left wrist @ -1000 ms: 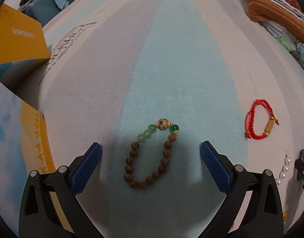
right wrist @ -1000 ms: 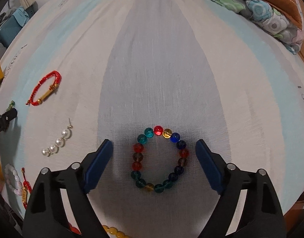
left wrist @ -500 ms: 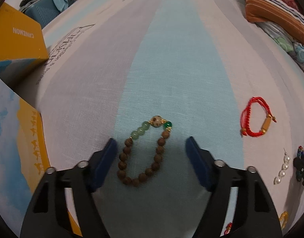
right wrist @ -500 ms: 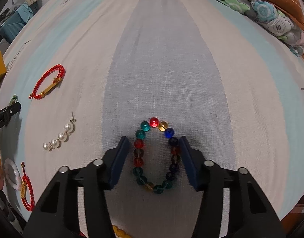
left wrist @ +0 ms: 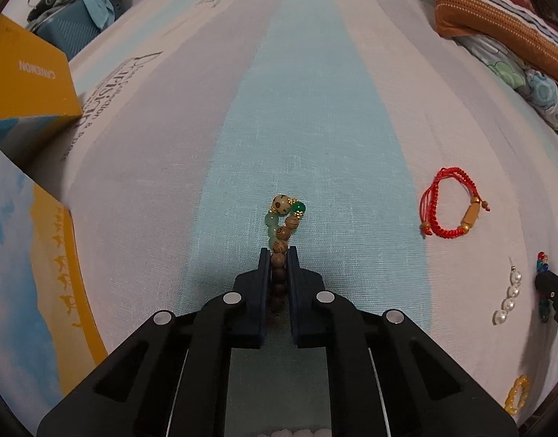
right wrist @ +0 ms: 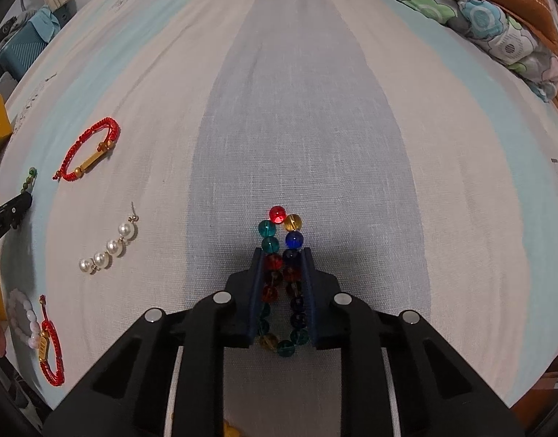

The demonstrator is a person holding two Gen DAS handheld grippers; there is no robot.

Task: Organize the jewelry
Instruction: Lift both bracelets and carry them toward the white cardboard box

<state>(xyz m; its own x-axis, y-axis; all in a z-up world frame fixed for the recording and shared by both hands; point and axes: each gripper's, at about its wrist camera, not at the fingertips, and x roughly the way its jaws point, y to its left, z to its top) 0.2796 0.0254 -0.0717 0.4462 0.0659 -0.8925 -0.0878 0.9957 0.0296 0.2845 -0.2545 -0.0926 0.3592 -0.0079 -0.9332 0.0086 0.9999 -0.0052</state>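
- Two bracelets lay on the striped bedsheet (left wrist: 315, 109), each pinched flat between a claw's fingers.
- Left claw (left wrist: 279, 255) had closed from wide spread a second ago onto the wooden bead bracelet (left wrist: 284, 225), squeezing its ring into a narrow loop; the green and cream beads stuck out past the fingertips.
- Right claw (right wrist: 282, 255) had likewise closed on the coloured glass bead bracelet (right wrist: 282, 251), both strands pressed between the pads, the red bead at the far end.
- Beside them lay a red cord bracelet (left wrist: 450, 215) and a pearl earring (left wrist: 508, 298), well apart from the claws.
- At left stood a yellow box (left wrist: 23, 80) with "CANEMON" printed upside down; the sheet's writing was not legible.
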